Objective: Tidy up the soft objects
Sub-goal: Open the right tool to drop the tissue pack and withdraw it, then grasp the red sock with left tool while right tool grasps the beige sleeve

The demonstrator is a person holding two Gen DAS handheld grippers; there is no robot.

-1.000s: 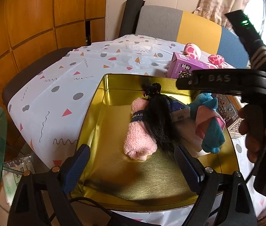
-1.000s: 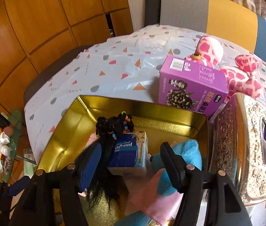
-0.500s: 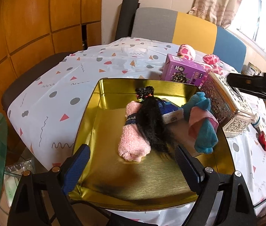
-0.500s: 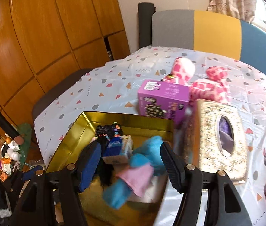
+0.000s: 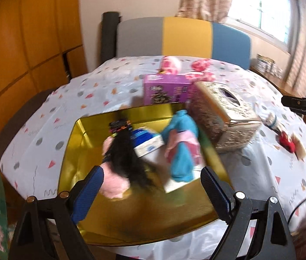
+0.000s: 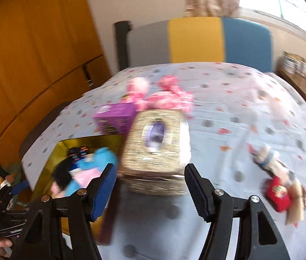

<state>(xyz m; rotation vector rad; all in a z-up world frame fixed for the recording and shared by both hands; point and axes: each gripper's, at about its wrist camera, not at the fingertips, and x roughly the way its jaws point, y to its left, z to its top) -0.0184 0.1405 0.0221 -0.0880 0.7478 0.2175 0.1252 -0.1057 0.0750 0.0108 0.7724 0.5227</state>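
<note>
In the gold tray (image 5: pixel 70 151), at nine o'clock from the tissue box (image 6: pixel 157 143), lay gathered soft things. Both hand-held grippers, left (image 5: pixel 152 187) and right (image 6: pixel 148 186), gaped empty. Likely next: fetching the doll (image 6: pixel 278 184) at three o'clock.

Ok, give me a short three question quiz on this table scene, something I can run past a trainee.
1. True or false: the black hairpiece lies inside the gold tin.
2. Which sits right beside the tin's far right corner? A) ornate tissue box B) red toy C) striped chair
3. Fill in: both the left gripper and the right gripper are ____, holding nothing.

Key: 1 true; 2 A; 3 open.
</note>
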